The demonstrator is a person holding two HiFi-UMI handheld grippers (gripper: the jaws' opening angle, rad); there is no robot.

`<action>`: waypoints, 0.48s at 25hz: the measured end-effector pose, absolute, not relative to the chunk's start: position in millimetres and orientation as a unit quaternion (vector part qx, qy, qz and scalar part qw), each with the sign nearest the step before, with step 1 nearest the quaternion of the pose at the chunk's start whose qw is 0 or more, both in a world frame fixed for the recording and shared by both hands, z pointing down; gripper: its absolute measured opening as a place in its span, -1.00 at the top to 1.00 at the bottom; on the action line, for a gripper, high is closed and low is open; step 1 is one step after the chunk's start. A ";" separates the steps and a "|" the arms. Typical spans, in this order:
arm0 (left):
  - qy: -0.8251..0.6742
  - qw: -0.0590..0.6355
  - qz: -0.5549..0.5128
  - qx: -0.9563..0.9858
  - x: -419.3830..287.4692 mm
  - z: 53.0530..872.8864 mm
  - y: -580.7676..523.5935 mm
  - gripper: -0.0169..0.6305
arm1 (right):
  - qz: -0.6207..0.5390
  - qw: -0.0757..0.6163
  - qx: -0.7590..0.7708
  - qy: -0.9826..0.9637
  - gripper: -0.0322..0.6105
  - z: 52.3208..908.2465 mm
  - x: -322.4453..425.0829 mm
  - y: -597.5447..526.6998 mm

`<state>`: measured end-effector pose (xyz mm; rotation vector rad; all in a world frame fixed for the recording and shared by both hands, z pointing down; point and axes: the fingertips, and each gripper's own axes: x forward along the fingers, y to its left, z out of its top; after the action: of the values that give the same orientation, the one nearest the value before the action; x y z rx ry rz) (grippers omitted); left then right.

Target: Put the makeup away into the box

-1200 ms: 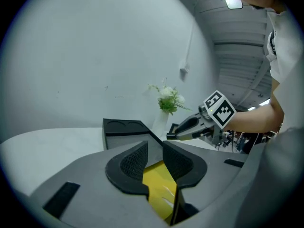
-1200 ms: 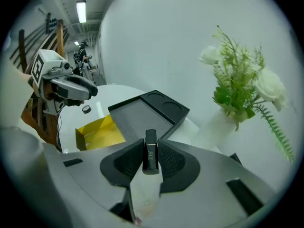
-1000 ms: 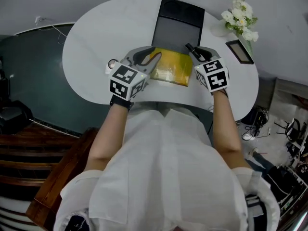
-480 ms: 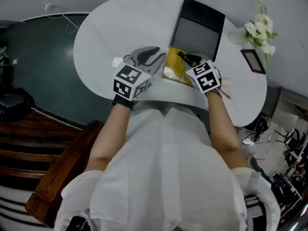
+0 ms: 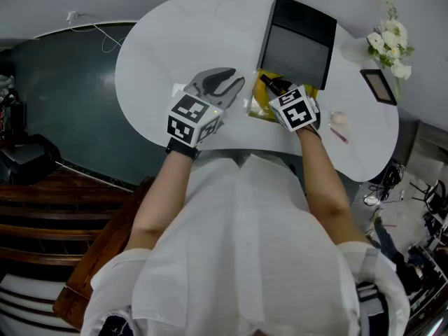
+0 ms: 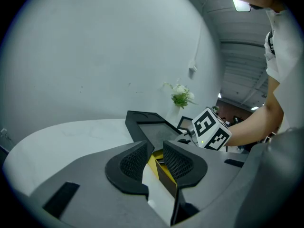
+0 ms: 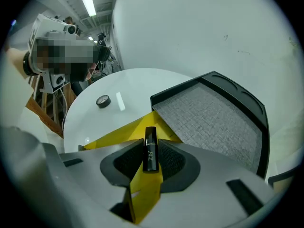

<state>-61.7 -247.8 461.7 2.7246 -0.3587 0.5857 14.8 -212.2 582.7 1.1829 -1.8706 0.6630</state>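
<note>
Desk (image 5: 154,47) is showing white and rounded on my feed, and at its left a small round dark item (image 7: 102,100) and a white strip (image 7: 119,101) are lying just beside each other. Next along, I am holding the left tool (image 6: 155,150) over the desk with its jaws standing apart and nothing between the pads; it is pointing toward the yellow box (image 5: 260,106). The box is sitting near the desk's front edge, with its black, grey-lined lid (image 5: 301,40) lying open behind it. Over the box, the right tool (image 7: 151,144) is clamping a black lipstick tube (image 7: 151,163) between its pads, the tube sticking out past the jaw tips above the yellow edge; I cannot tell whether it is touching the box. Further right, a small pale pink item (image 5: 338,117) and a thin pink stick (image 5: 339,133) are lying near each other. Beyond them a dark picture frame (image 5: 379,86) and white flowers (image 5: 392,37) are standing at the far right.
</note>
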 end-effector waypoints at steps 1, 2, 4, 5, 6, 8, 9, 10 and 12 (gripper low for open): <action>-0.122 0.163 0.207 0.957 -61.8 461.8 -248.8 0.62 | 0.264 0.405 0.469 -0.739 0.61 582.9 13.2 -212.7; -0.119 0.162 0.208 0.957 -62.2 461.7 -249.6 0.62 | 0.265 0.406 0.470 -0.738 0.61 583.1 11.8 -212.8; -0.112 0.159 0.211 0.958 -63.2 461.3 -250.3 0.62 | 0.267 0.407 0.472 -0.735 0.61 584.2 9.4 -212.3; -0.109 0.158 0.212 0.958 -63.5 461.2 -250.3 0.61 | 0.267 0.408 0.473 -0.734 0.61 585.1 8.7 -211.8; -0.106 0.157 0.214 0.958 -63.4 461.3 -250.3 0.61 | 0.267 0.408 0.474 -0.733 0.61 586.3 8.4 -211.4; -0.098 0.153 0.217 0.959 -62.9 461.4 -249.9 0.61 | 0.266 0.410 0.477 -0.730 0.61 588.8 8.6 -210.8; -0.094 0.151 0.218 0.960 -62.9 461.2 -249.6 0.61 | 0.266 0.411 0.480 -0.728 0.61 589.7 8.5 -210.5; -0.090 0.150 0.219 0.960 -63.1 460.9 -249.1 0.61 | 0.267 0.409 0.482 -0.727 0.61 590.1 8.1 -210.4; -0.084 0.146 0.221 0.961 -64.1 459.9 -247.8 0.60 | 0.272 0.402 0.488 -0.726 0.60 589.2 6.3 -210.7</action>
<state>-64.1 -247.8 459.9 2.7652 -0.2414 0.6366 6.3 -210.7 589.2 1.2324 -1.8347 0.6867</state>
